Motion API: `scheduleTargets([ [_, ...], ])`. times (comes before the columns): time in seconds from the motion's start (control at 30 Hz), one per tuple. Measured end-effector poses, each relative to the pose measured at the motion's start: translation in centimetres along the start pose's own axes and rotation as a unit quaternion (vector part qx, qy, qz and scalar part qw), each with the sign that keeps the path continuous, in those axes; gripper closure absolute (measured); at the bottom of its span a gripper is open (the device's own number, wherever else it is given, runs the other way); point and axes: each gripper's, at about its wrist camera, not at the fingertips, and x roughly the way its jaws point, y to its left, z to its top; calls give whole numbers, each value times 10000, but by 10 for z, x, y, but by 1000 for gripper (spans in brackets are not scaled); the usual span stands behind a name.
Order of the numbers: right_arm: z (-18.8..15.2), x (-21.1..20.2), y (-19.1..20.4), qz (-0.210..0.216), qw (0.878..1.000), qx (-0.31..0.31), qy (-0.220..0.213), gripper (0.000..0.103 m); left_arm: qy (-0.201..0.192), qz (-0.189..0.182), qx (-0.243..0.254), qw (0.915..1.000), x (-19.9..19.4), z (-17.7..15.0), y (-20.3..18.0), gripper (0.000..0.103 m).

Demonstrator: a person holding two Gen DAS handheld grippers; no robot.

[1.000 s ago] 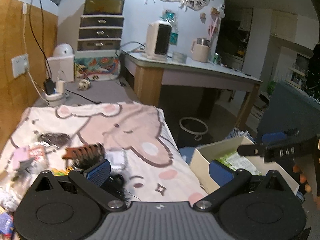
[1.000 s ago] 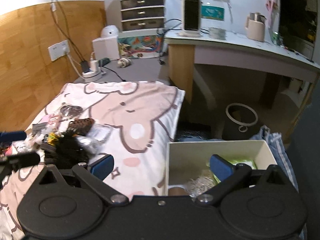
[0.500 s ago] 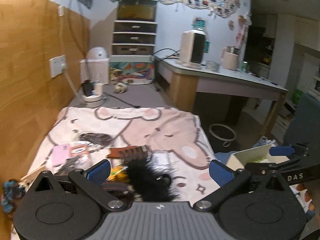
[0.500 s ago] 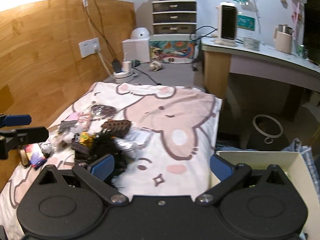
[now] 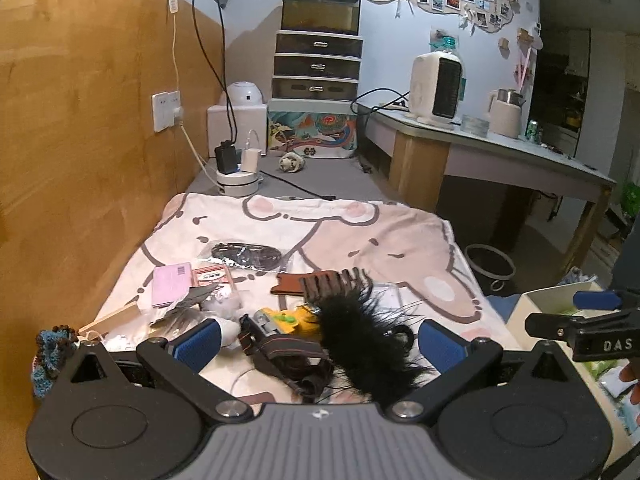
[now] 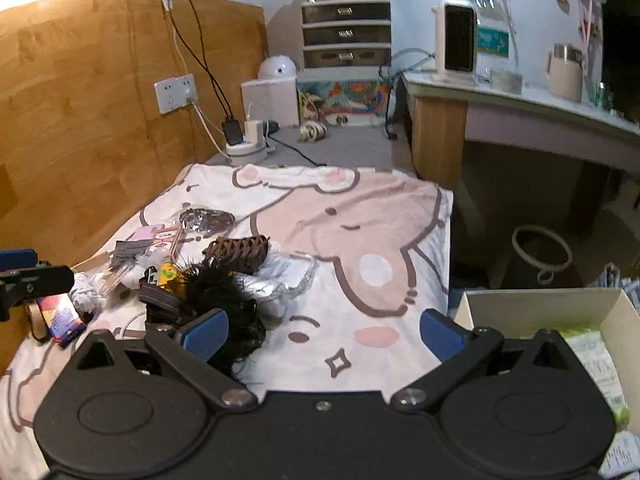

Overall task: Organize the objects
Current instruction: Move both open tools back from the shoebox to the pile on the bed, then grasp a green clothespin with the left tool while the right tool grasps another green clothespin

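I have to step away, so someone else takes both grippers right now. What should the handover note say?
Left gripper: open, empty, over the clutter pile.
Right gripper: open, empty, between pile and box.
On the blanket: black feathery piece, brown hair claw, yellow toy, pink card, clear packet.
Cardboard box, beside the bed, already holds some green-printed packets.
Left to do: move the pile into the box.
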Motion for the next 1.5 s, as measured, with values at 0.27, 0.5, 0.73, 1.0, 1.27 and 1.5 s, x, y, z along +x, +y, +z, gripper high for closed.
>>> scheduleTargets([
  [0.27,-12,22,19,44,9997,-214,136,0,-11,230,167,9996,13,-11,-3,0],
  [0.5,-20,31,26,140,9989,-379,220,0,-101,634,399,9971,14,-19,-11,0],
  [0.73,-23,34,16,471,9986,-129,184,0,60,611,-52,9981,22,-24,-1,0],
  [1.0,-29,52,11,450,9970,56,624,1,470,494,-136,9976,43,-33,11,0],
  [1.27,-34,60,26,803,9931,-11,852,0,761,625,-392,9944,60,-40,30,0],
  [1.5,-33,52,49,1240,9892,-187,754,0,1020,693,-760,9894,68,-36,46,9],
])
